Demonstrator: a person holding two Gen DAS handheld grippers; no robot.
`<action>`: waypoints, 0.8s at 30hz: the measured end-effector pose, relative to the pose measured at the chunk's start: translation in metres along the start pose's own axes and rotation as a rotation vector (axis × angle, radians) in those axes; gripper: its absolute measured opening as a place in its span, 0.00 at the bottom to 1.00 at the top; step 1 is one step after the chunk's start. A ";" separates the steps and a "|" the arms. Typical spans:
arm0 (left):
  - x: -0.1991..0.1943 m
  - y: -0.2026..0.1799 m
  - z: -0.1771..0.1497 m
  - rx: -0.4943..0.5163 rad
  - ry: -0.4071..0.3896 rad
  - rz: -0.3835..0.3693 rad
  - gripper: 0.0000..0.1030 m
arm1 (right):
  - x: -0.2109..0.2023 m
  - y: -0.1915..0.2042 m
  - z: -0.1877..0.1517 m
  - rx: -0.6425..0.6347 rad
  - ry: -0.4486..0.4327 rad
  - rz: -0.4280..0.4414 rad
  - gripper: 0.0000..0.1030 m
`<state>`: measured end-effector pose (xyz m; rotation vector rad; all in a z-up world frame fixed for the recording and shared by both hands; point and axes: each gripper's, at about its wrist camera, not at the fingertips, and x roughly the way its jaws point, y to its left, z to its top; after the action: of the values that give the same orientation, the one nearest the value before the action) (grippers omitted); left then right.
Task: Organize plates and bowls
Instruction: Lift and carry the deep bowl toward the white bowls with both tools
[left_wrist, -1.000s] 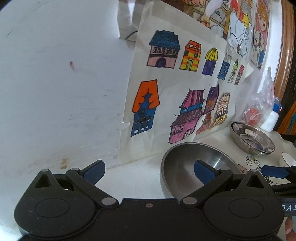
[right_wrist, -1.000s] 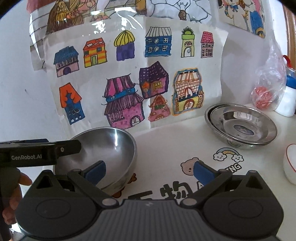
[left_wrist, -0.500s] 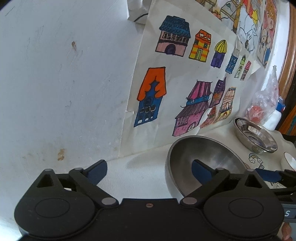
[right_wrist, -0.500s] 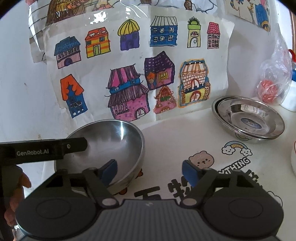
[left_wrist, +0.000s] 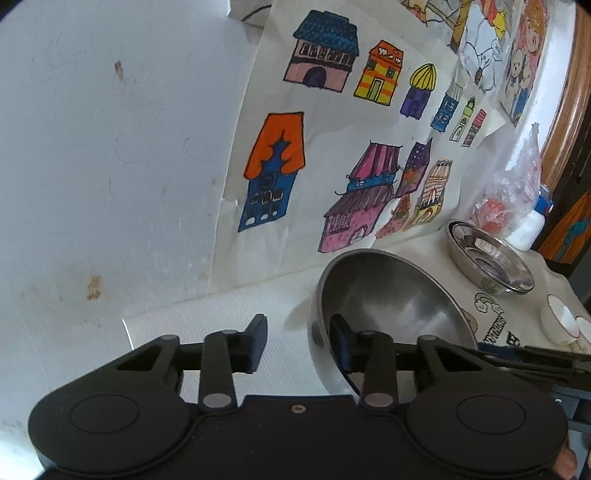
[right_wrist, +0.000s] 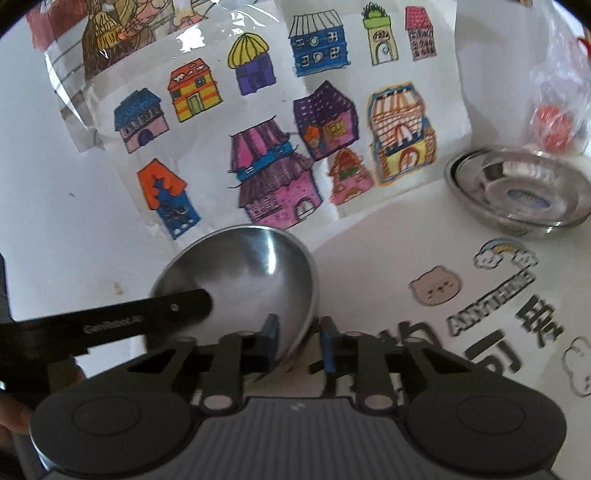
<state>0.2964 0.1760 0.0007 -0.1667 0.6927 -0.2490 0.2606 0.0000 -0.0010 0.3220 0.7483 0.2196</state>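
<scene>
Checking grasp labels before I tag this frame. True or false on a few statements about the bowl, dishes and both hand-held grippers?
1. The large steel bowl's rim lies between the fingers of the right hand-held gripper. True.
2. The left hand-held gripper has both fingers inside the bowl. False: one finger is inside, the other is outside, clear of the wall.
3. The bowl holds food. False: it is empty.
4. The shallow steel dishes stand apart from the bowl, near the wall. True.
5. The small white cups sit inside the bowl. False: they are on the table, far from it.

Both grippers' jaws have just been closing, with the bowl's wall between them.
</scene>
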 end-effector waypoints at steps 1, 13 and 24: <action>0.000 -0.001 0.000 -0.004 0.003 -0.005 0.31 | -0.001 0.001 -0.001 0.000 -0.005 -0.002 0.22; -0.026 -0.031 -0.010 -0.054 0.005 -0.049 0.14 | -0.064 -0.029 -0.012 0.069 -0.048 -0.013 0.14; -0.051 -0.122 -0.038 0.017 0.117 -0.169 0.15 | -0.169 -0.103 -0.029 0.116 -0.010 -0.100 0.14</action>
<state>0.2131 0.0714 0.0310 -0.1957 0.7933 -0.4290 0.1281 -0.1418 0.0481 0.3941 0.7670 0.0808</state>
